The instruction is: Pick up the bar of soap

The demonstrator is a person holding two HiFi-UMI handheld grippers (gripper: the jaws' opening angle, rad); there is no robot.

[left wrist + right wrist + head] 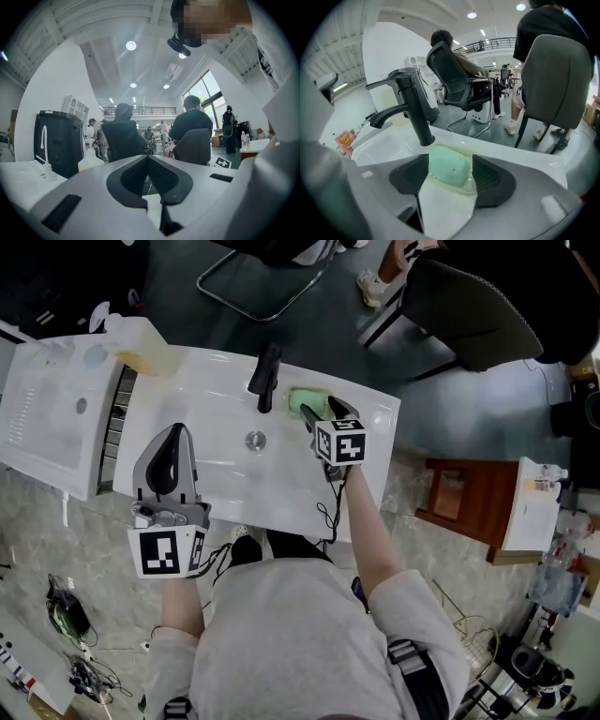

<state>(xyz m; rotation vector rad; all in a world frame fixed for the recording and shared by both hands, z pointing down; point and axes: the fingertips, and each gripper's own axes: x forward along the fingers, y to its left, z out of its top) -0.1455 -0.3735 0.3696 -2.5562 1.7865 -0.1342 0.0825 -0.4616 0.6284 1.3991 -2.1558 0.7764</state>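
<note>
The pale green rounded bar of soap sits in a shallow clear soap dish on the white ceramic sink rim, just right of the black faucet. The right gripper has its jaws spread around the soap, not squeezing it. The left gripper is pinched together, empty.

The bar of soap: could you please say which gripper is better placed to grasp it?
Right: the right gripper has its fingers flanking the bar of soap; the left gripper is shut, away over the basin.
</note>
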